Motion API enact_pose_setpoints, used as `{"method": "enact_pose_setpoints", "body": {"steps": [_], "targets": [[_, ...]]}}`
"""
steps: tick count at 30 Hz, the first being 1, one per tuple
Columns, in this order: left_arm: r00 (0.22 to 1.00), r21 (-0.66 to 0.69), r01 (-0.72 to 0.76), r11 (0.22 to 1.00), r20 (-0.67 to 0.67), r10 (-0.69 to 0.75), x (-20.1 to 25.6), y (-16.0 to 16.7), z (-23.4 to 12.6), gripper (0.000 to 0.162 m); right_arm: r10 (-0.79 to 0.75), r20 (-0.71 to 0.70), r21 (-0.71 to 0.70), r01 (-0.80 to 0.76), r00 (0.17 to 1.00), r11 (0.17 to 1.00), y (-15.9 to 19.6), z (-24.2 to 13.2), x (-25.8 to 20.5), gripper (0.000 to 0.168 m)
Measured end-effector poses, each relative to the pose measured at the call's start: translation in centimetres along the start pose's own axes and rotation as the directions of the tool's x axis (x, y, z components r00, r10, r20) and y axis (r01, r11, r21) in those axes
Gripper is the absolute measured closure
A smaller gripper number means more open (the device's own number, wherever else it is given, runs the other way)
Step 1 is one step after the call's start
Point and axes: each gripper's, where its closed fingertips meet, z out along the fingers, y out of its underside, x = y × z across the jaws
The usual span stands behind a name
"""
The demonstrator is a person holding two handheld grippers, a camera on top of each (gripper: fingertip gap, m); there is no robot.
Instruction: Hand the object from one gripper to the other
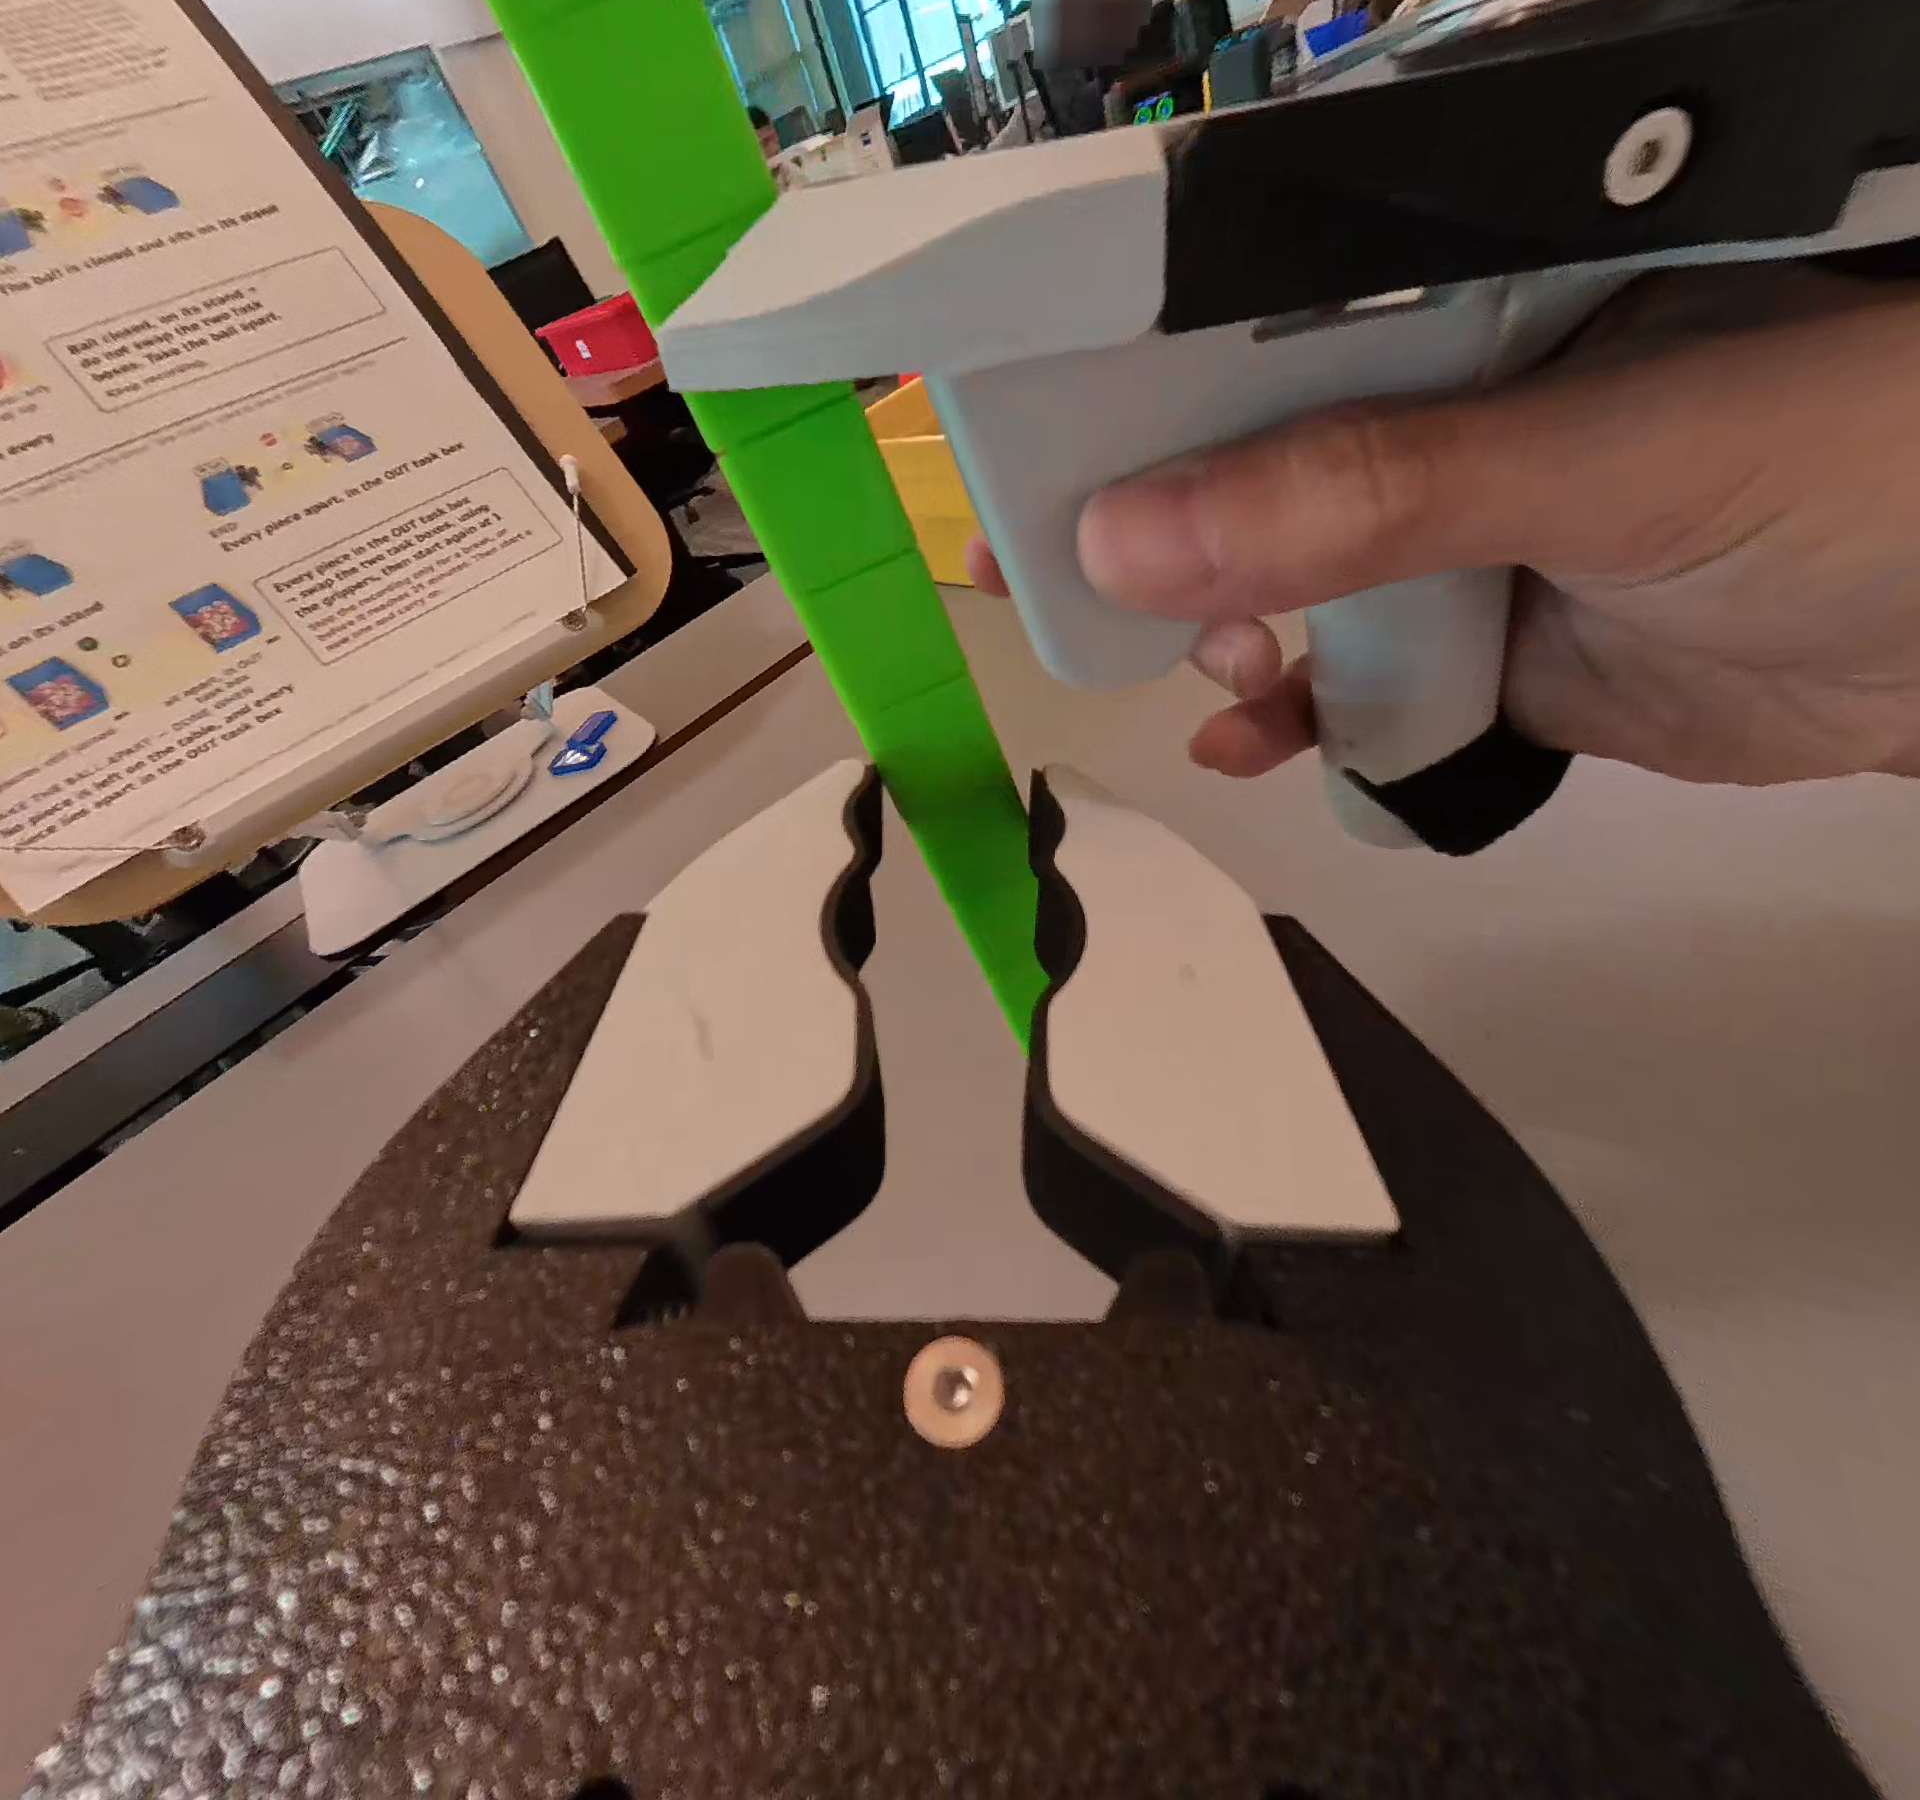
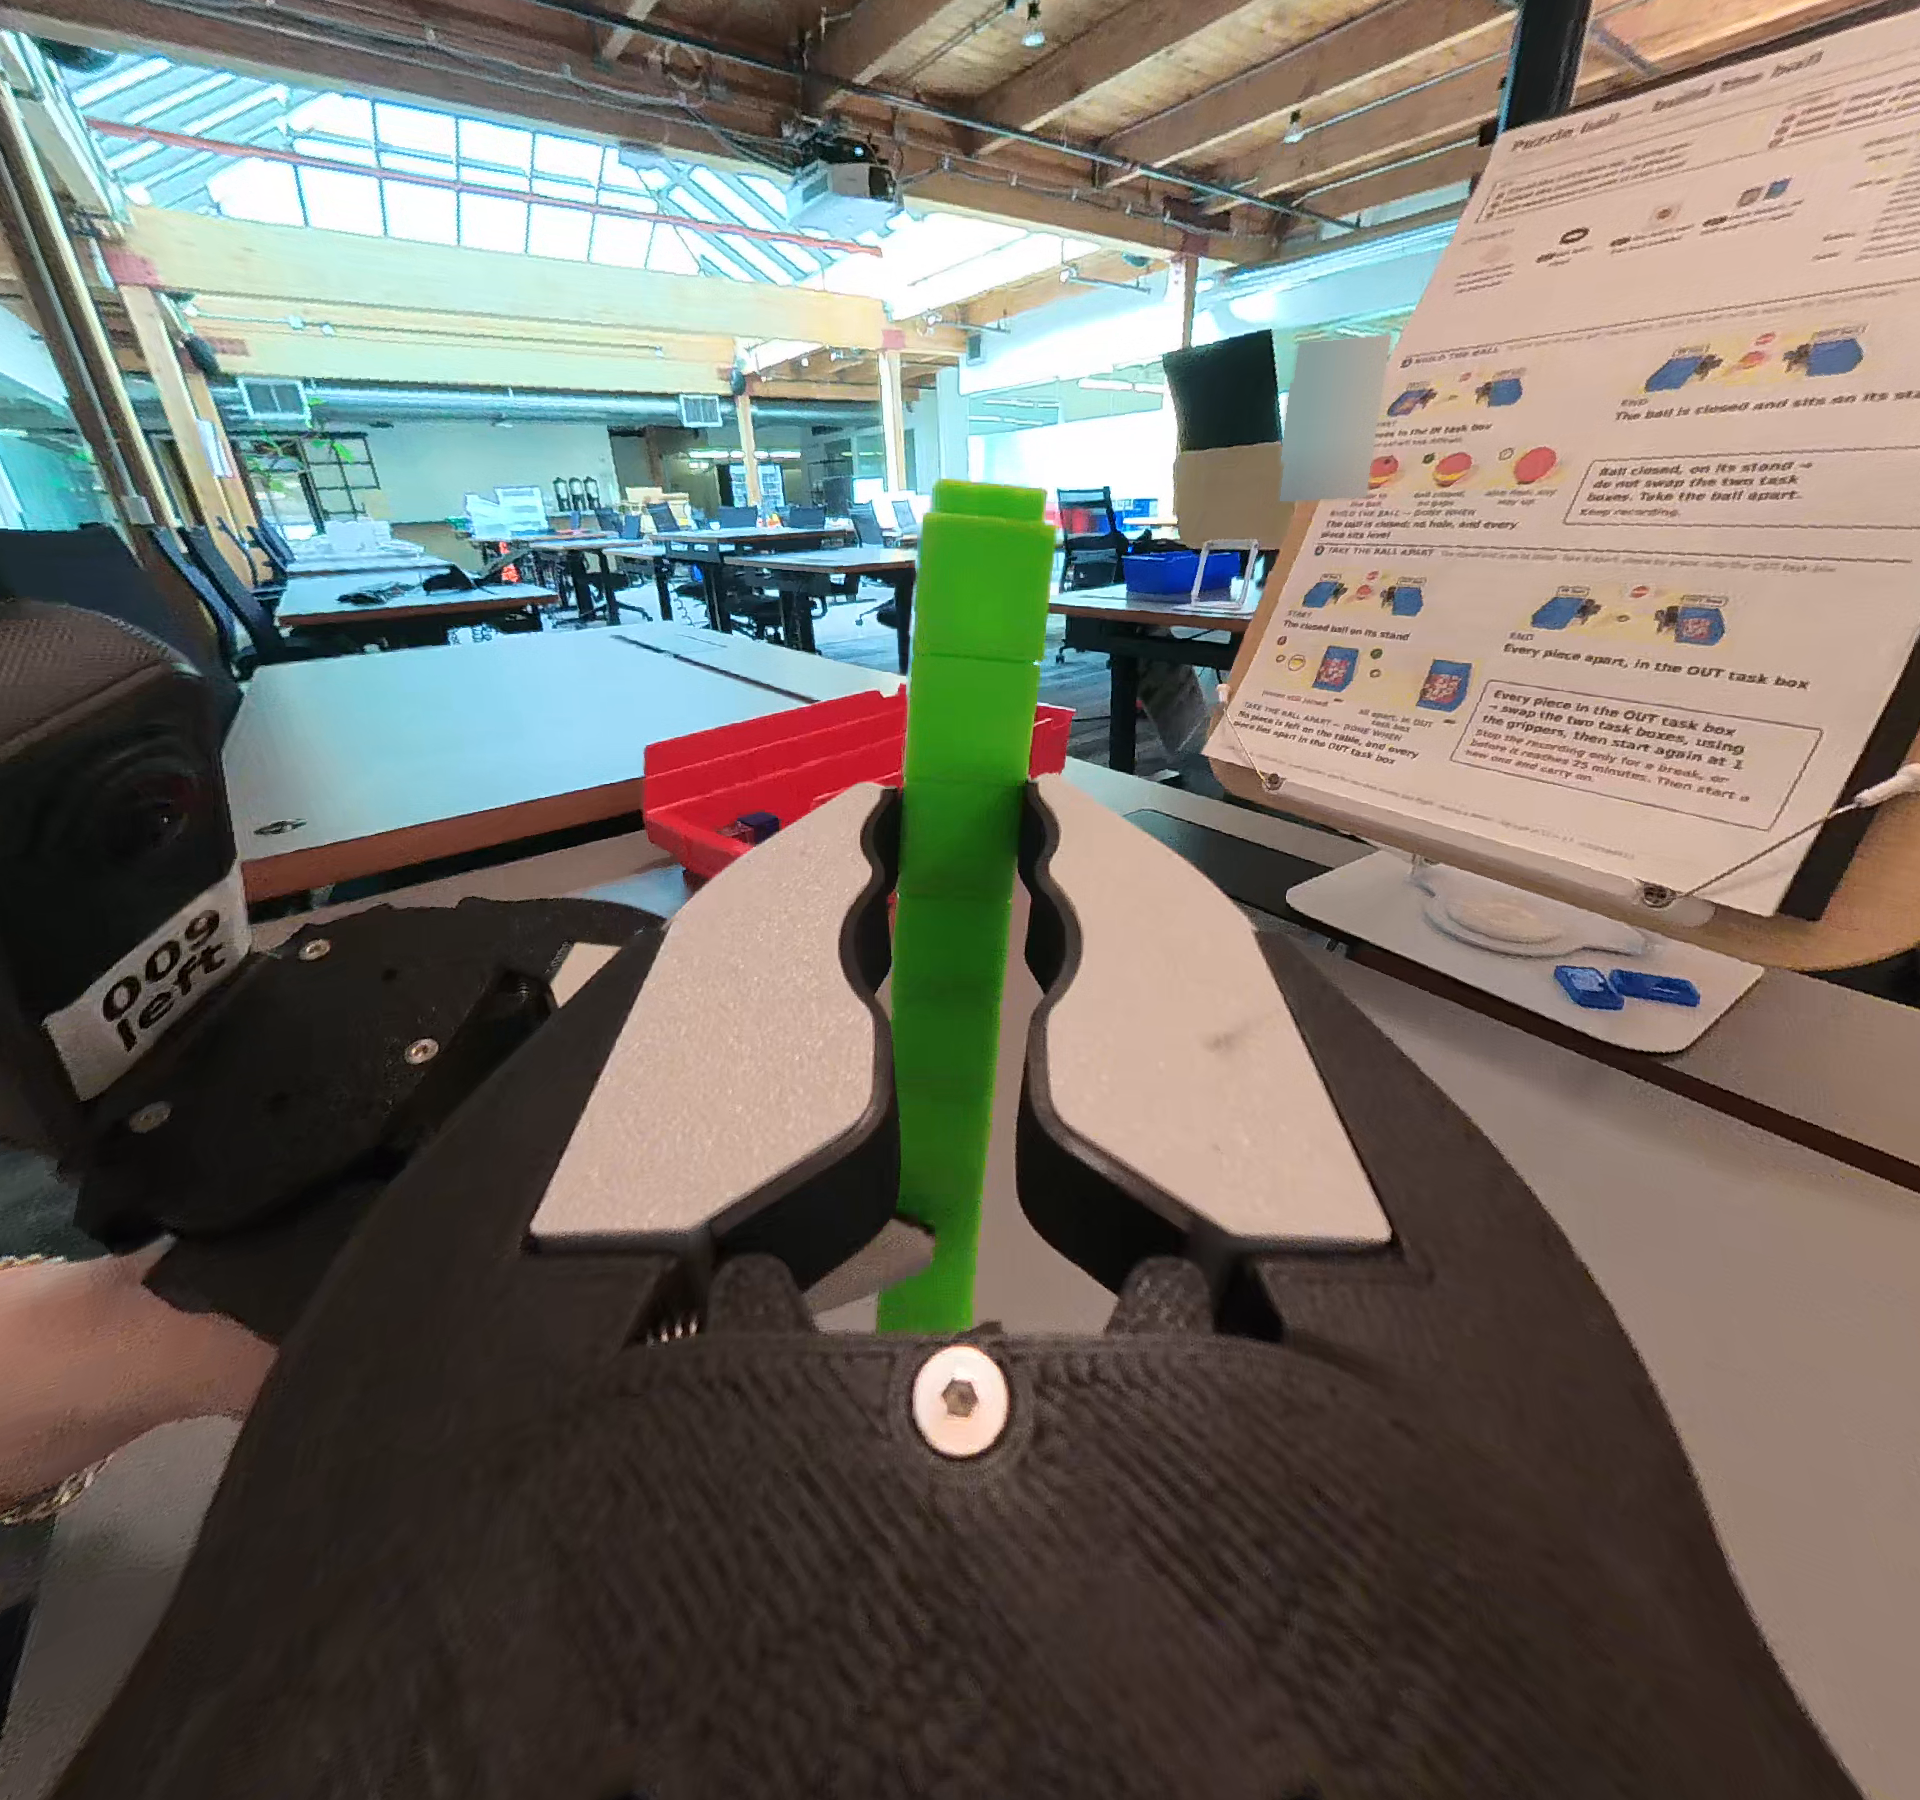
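Green block stick [image 2: 961, 919]: a long rod of snapped-together green cubes, standing nearly upright in the right wrist view and leaning across the frame in the left wrist view [image 1: 831, 524].
Right gripper [image 2: 958, 815]: its two fingers are pressed against both sides of the stick, clamping it partway up.
Left gripper [image 1: 956, 794]: its fingers stand slightly apart; the stick's lower end passes between them and touches the right-hand finger [image 1: 1174, 1002], while a gap shows at the other side.
Hand [image 1: 1558, 587]: wrapped round the grey handle of the right gripper, just above the table.
Instruction sheet [image 2: 1621, 545]: a printed page on a tilted wooden stand at the table's far edge.
Red bin [image 2: 769, 774]: behind the stick on the table [image 2: 1662, 1283].
Blue clips [image 2: 1626, 987]: lying on the stand's white base.
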Motion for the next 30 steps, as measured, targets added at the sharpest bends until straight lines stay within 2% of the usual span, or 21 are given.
{"method": "enact_pose_setpoints", "body": {"steps": [3,6,8,10,12,14,16,20,21,22,25,28,30], "targets": [[1.0,-0.015,0.018,1.0,0.0,-0.018,-0.7,0.4,-0.1,0.139,-0.038,0.023,-0.022,0.038,0.999,0.999,0.2,0.0,-0.3,0.147],[0.998,-0.02,0.04,0.999,-0.056,-0.041,-1.2,0.6,-0.3,0.14,-0.065,0.132,-0.071,0.075,0.989,0.995,0.4,-0.3,-0.8,0.145],[0.985,0.004,0.087,0.996,-0.152,-0.086,-1.0,0.2,-0.7,0.14,-0.089,0.221,-0.094,0.112,0.971,0.989,0.5,-0.9,-1.0,0.132],[0.93,0.021,0.161,0.987,-0.339,-0.145,0.1,-0.3,-1.4,0.14,-0.053,0.308,-0.105,0.089,0.95,0.99,0.3,-1.6,-1.4,0.12],[0.838,0.022,0.217,0.976,-0.517,-0.175,1.4,-0.7,-2.7,0.14,0.013,0.372,-0.063,0.011,0.928,0.998,-1.0,-2.2,-1.9,0.119],[0.775,0.02,0.223,0.975,-0.61,-0.165,2.1,-0.5,-3.6,0.14,0.077,0.387,0.002,-0.084,0.919,0.996,-2.5,-2.6,-1.8,0.12],[0.729,0.0,0.181,0.983,-0.671,-0.134,2.9,0.2,-4.2,0.14,0.093,0.376,0.025,-0.11,0.922,0.994,-3.3,-2.6,-1.6,0.12],[0.672,-0.015,0.105,0.994,-0.736,-0.082,4.3,1.5,-4.9,0.14,0.052,0.435,-0.048,-0.035,0.899,0.998,-2.3,-2.8,-3.4,0.119],[0.657,-0.018,0.101,0.995,-0.75,-0.08,4.6,1.6,-5.0,0.14,0.046,0.461,-0.065,-0.018,0.886,0.998,-1.9,-2.9,-3.8,0.124],[0.647,-0.023,0.103,0.994,-0.758,-0.085,4.7,1.7,-5.1,0.14,0.036,0.485,-0.072,-0.001,0.874,0.997,-1.6,-3.1,-4.3,0.137],[0.627,-0.035,0.102,0.994,-0.773,-0.091,4.9,2.2,-5.3,0.14,0.04,0.539,-0.107,0.021,0.841,0.994,-1.2,-3.4,-5.1,0.143],[0.686,-0.01,0.122,0.993,-0.721,-0.092,4.0,1.9,-4.5,0.14,-0.005,0.503,-0.072,0.048,0.864,0.996,-1.7,-3.2,-4.7,0.144],[0.732,0.014,0.15,0.989,-0.673,-0.102,3.2,1.4,-4.0,0.126,-0.018,0.437,-0.037,0.038,0.899,0.999,-2.5,-2.9,-3.8,0.145]]}}
